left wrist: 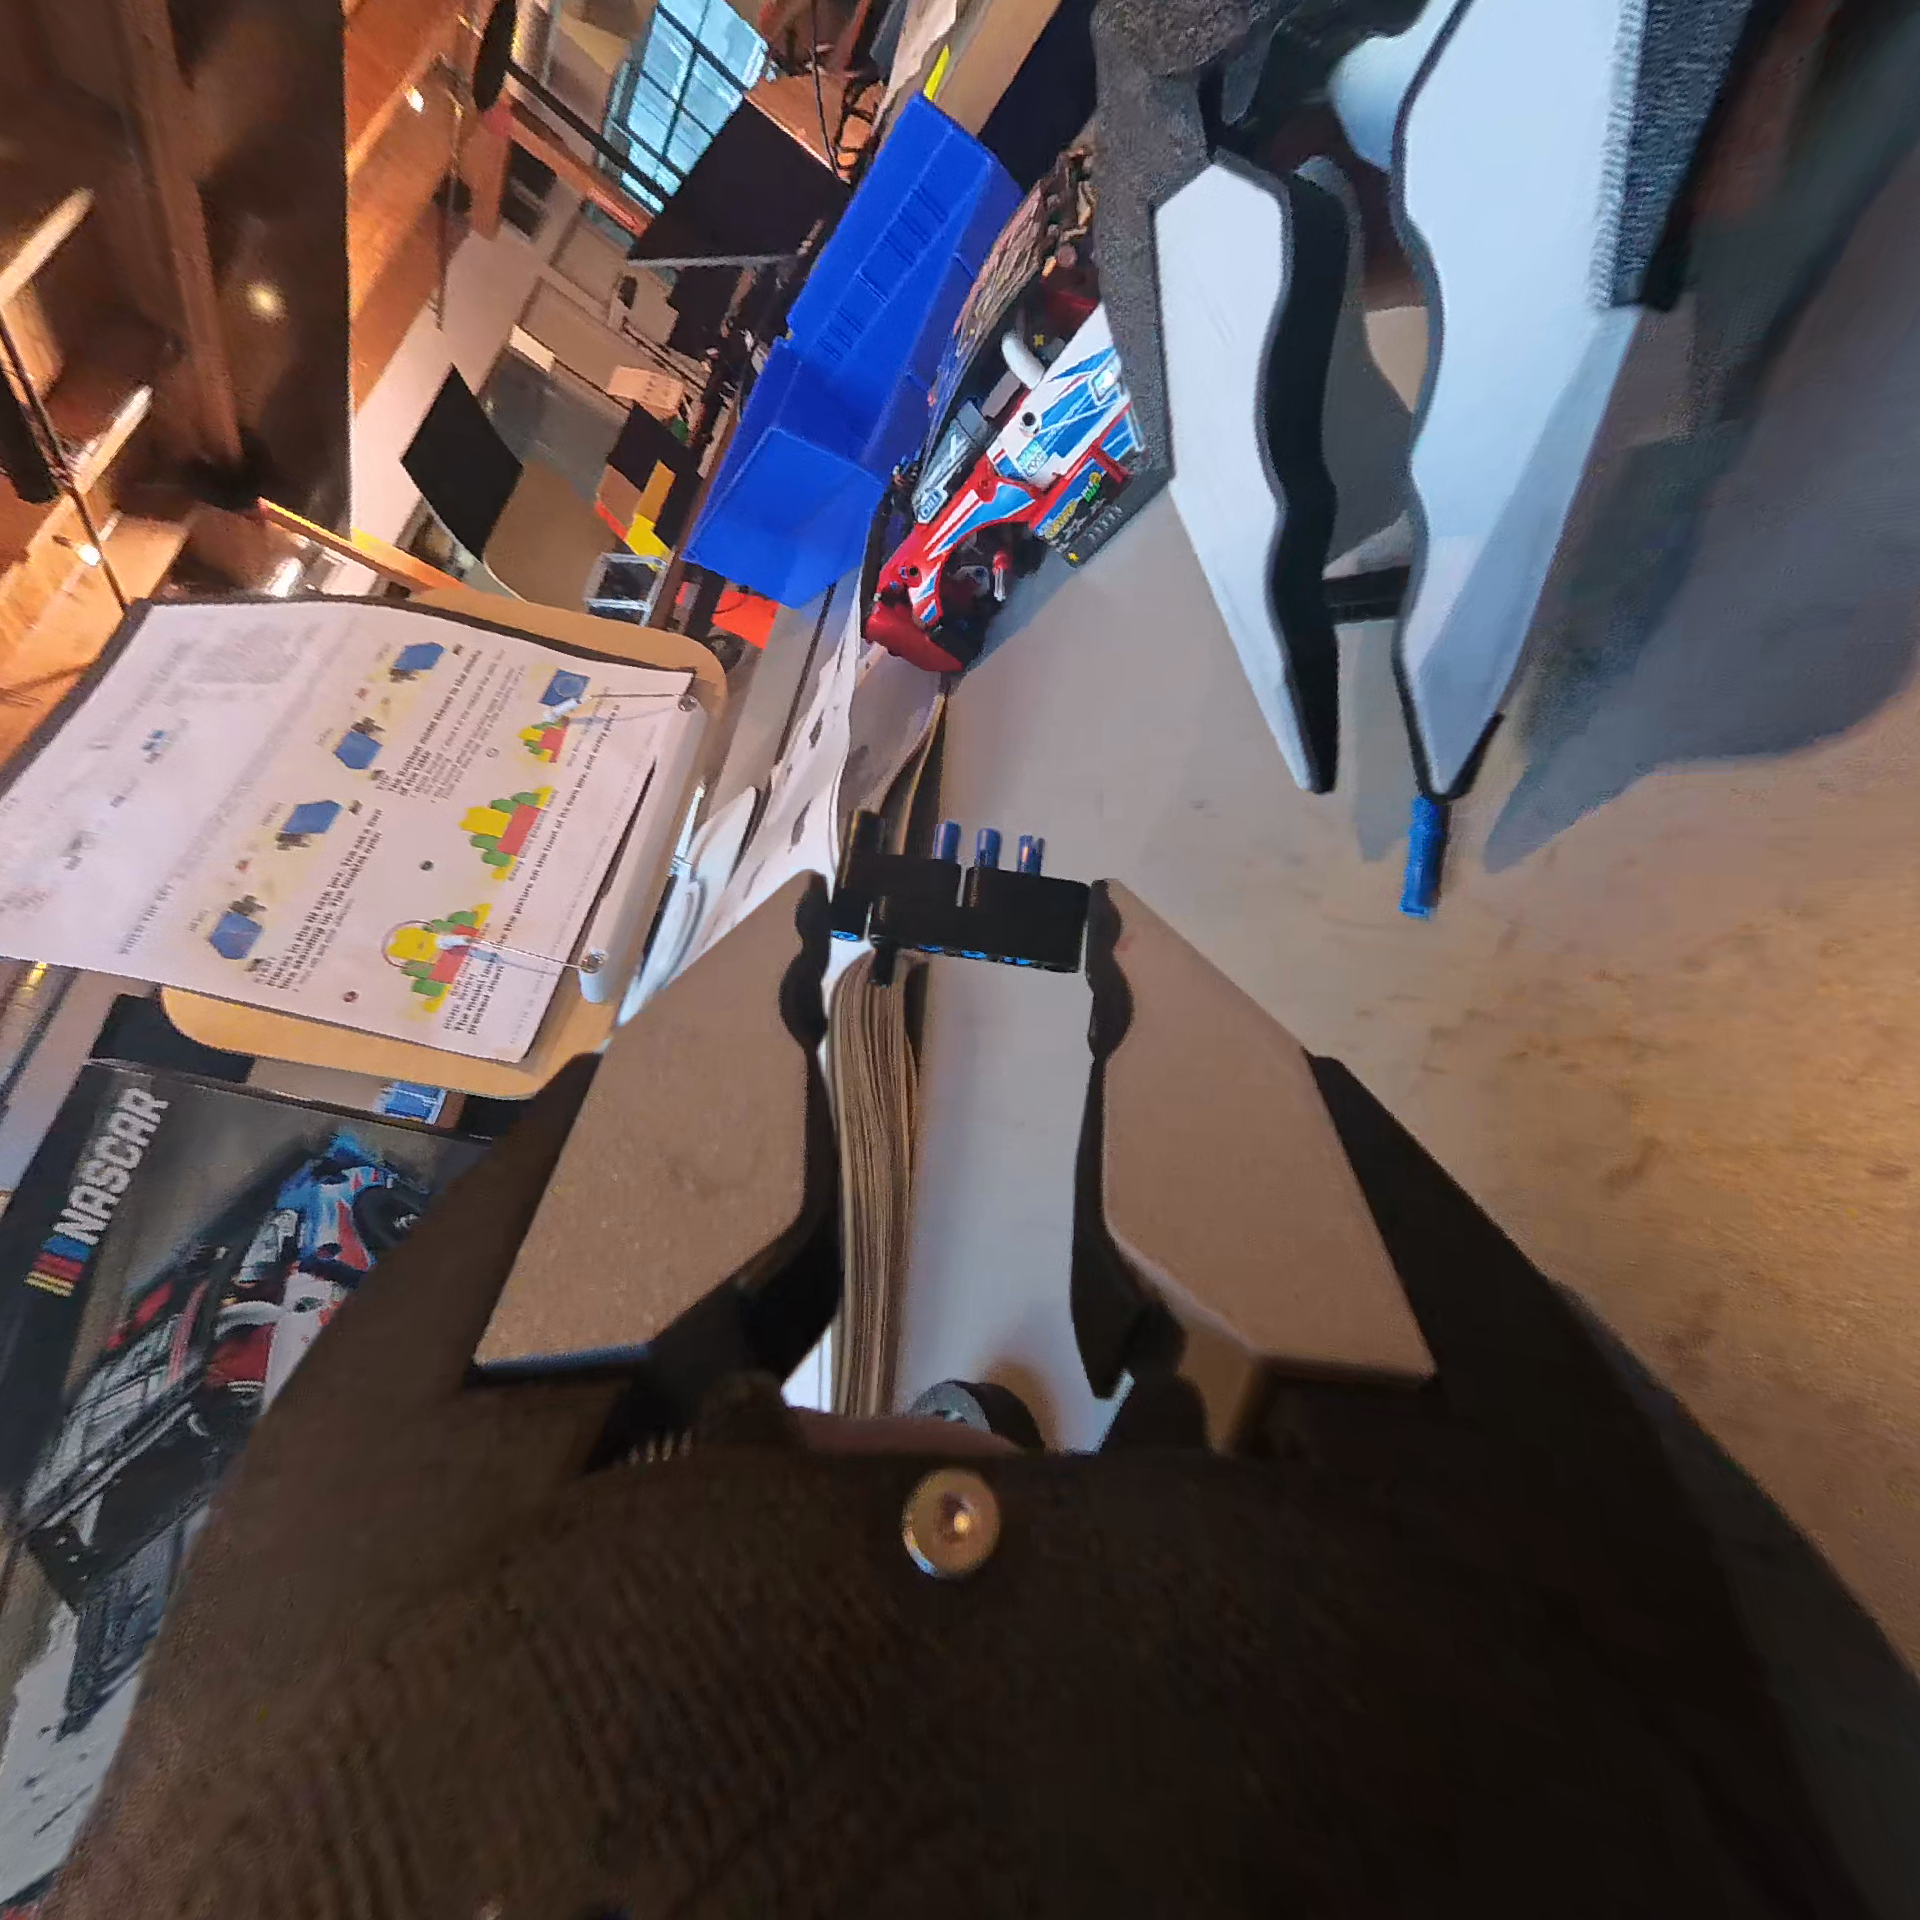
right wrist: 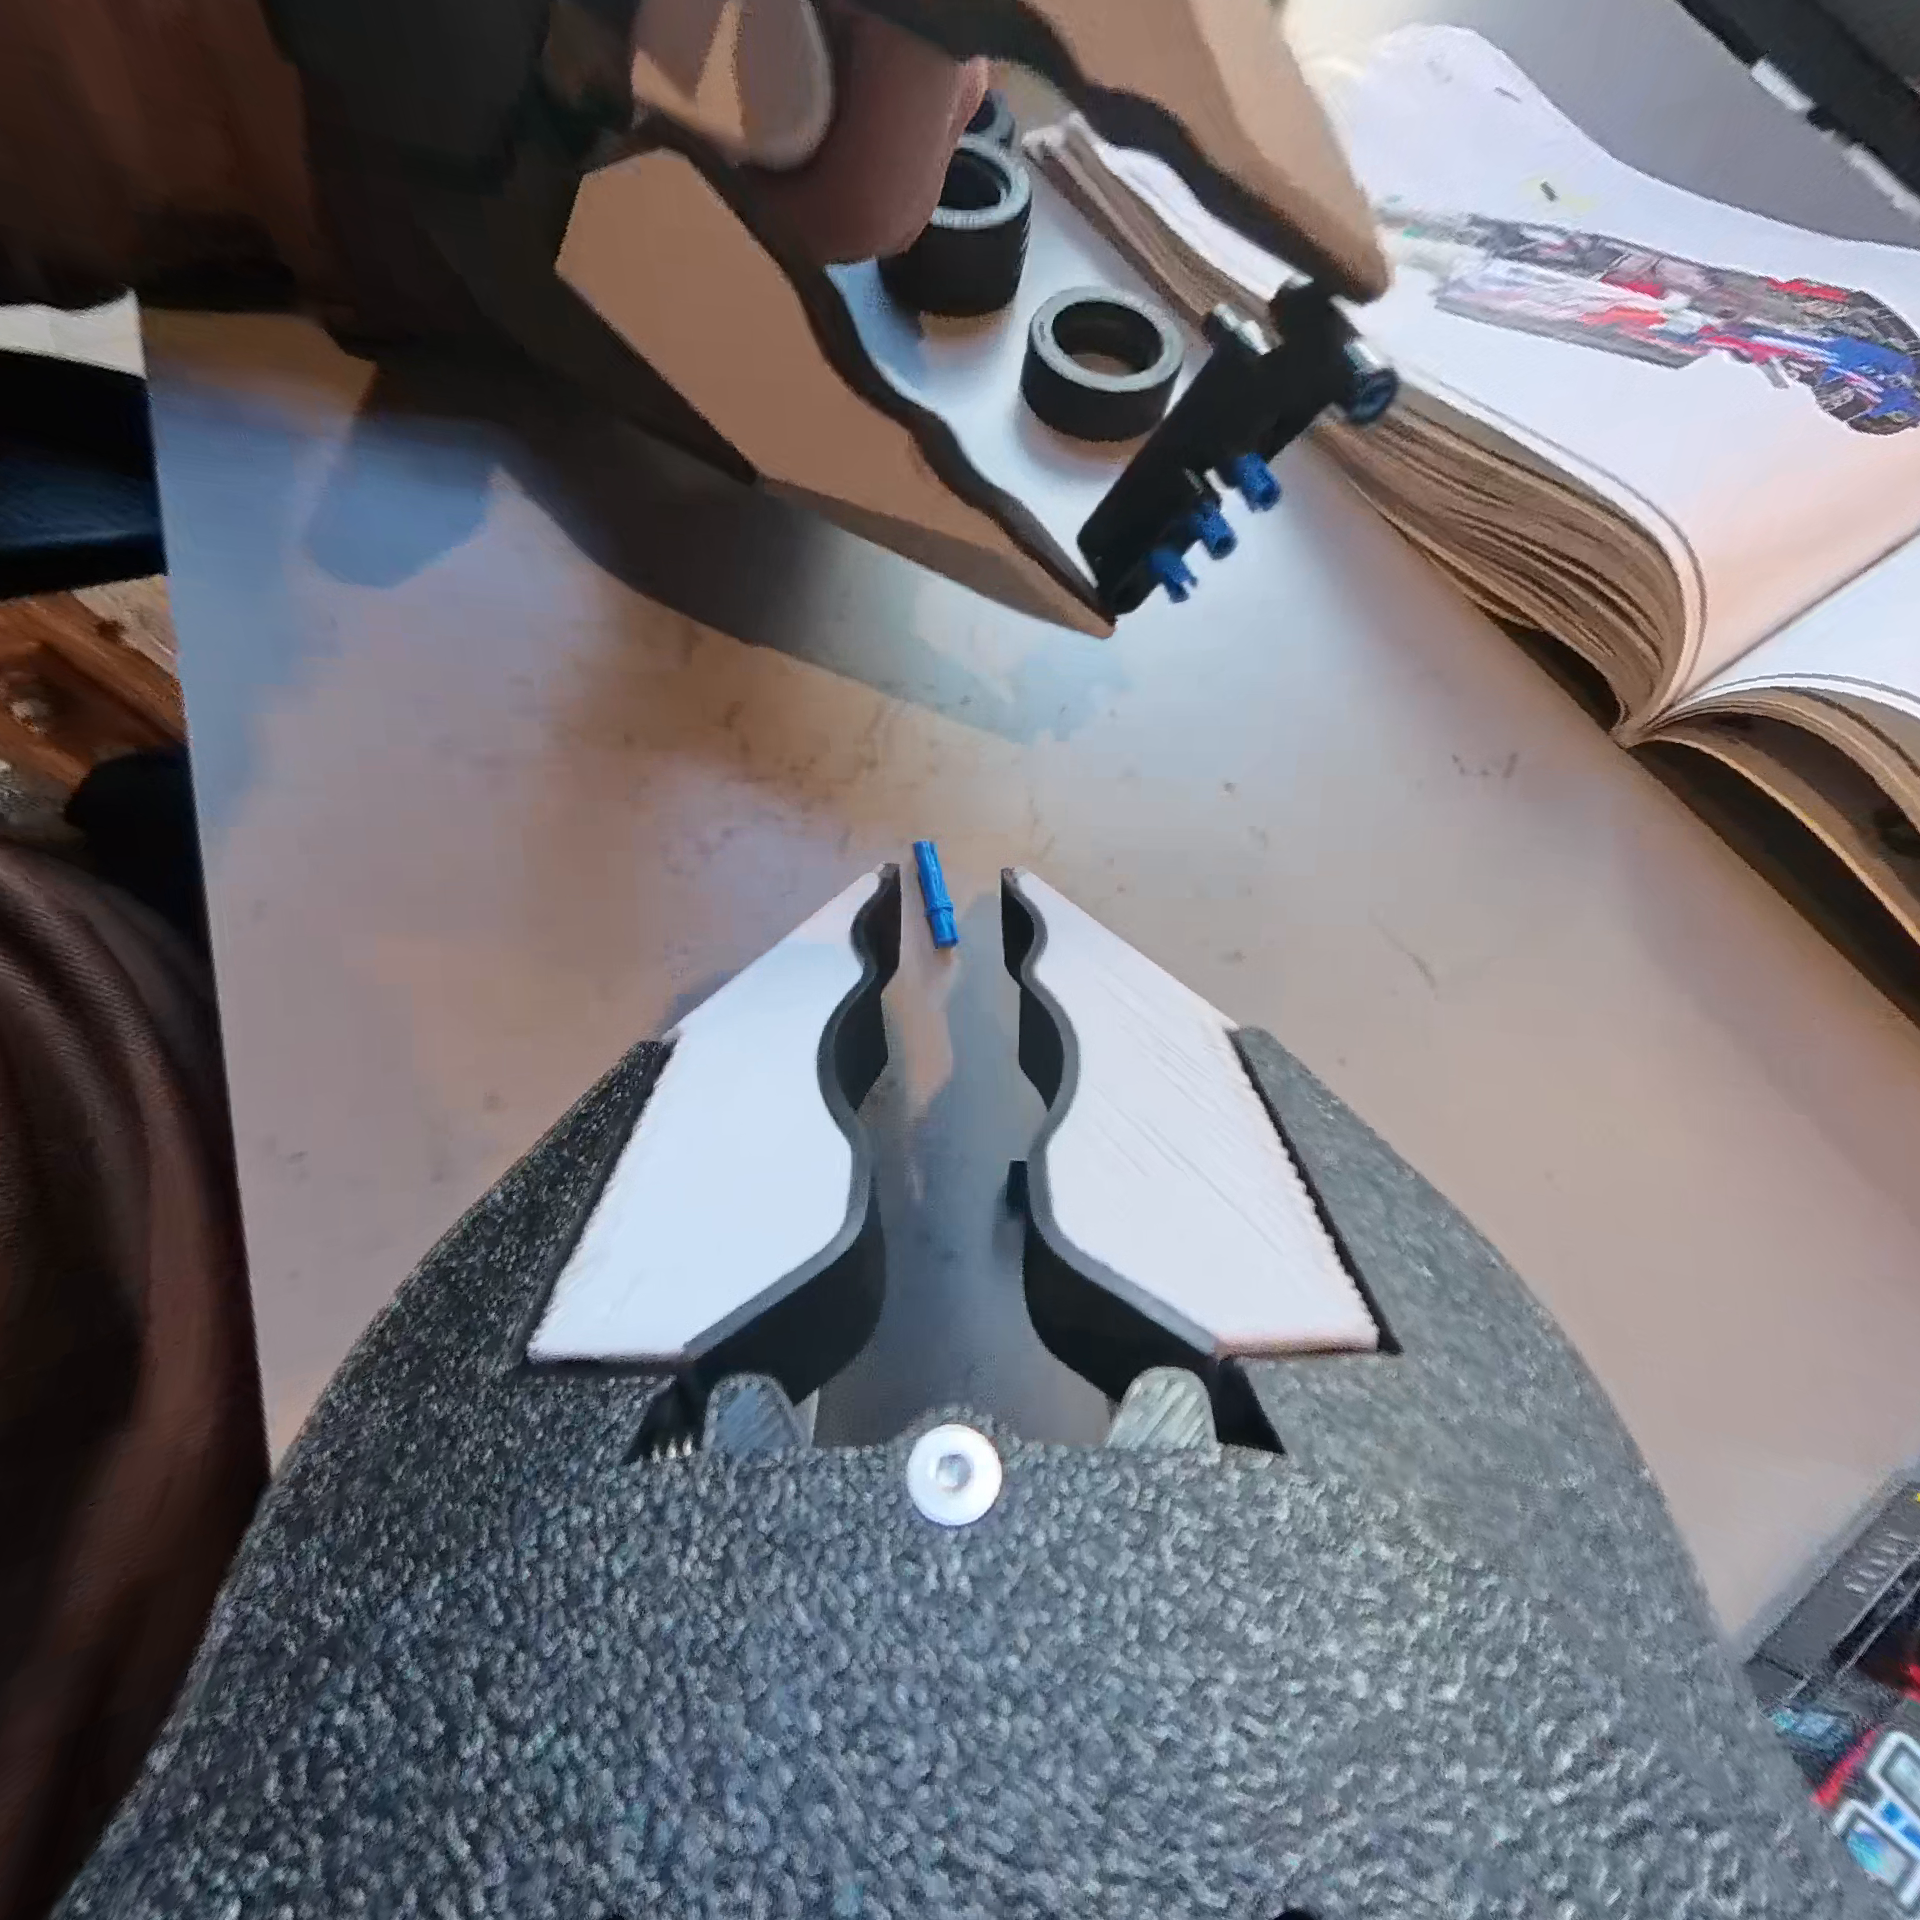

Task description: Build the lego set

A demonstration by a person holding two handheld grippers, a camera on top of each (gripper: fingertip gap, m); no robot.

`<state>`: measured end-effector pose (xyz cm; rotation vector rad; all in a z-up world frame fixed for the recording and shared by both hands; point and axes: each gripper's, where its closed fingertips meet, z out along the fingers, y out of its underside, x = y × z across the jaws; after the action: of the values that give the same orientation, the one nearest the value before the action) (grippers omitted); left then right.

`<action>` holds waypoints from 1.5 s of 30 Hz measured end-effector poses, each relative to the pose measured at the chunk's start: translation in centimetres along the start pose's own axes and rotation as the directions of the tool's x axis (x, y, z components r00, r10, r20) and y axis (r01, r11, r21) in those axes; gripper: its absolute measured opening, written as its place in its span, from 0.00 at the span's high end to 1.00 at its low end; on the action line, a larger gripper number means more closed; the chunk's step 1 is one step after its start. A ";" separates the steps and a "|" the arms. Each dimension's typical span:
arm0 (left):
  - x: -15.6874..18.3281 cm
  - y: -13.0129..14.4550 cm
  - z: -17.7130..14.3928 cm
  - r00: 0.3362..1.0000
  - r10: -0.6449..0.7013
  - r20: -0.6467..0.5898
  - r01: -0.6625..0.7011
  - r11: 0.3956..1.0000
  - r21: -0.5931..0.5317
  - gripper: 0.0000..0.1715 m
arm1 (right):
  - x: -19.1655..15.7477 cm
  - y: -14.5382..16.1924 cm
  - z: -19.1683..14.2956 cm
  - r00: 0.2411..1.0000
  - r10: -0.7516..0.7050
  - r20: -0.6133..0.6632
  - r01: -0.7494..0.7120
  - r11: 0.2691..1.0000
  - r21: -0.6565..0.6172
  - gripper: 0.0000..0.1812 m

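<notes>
Left gripper (left wrist: 961, 920): fingers closed on the black beam (left wrist: 966, 902), held clear of the table (right wrist: 644, 727); three blue pins project from it.
Loose blue pin (right wrist: 935, 894): lying on the table, between the right fingertips, touching neither.
Right gripper (right wrist: 948, 883): fingers parted, empty.
Manual (right wrist: 1558, 343): open, far right.

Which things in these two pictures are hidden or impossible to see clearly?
- Left wrist view: the open manual is mostly covered by the left gripper and its black beam.
- Right wrist view: the farthest tire is hidden behind that gripper.
- Right wrist view: the lego box is cut by the edge.
</notes>
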<state>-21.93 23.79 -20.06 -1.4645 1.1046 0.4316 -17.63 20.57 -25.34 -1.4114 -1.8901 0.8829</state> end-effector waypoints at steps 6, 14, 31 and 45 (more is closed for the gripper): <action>0.2 -0.9 0.0 1.000 -0.010 -0.002 0.010 0.999 0.034 0.73 | 0.8 -1.4 -1.1 0.988 0.148 0.050 -0.152 0.983 0.104 0.89; 0.2 -0.9 0.0 1.000 0.000 0.008 0.000 0.999 0.037 0.73 | 1.0 -1.5 -1.2 0.981 0.186 0.059 -0.192 0.975 0.112 0.88; 0.7 -2.3 0.4 0.995 -0.098 -0.037 0.101 0.991 0.085 0.73 | 2.4 -2.2 -1.9 0.970 0.241 0.027 -0.242 0.952 0.189 0.89; 2.0 -3.6 0.1 0.944 -0.269 -0.191 0.291 0.951 0.101 0.73 | 2.0 -4.1 -2.7 0.911 0.359 0.202 -0.403 0.879 0.255 0.89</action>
<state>-18.01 22.68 -19.61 -1.5380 1.0200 0.0298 -18.20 22.05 -20.29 -1.5922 -1.5170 1.4328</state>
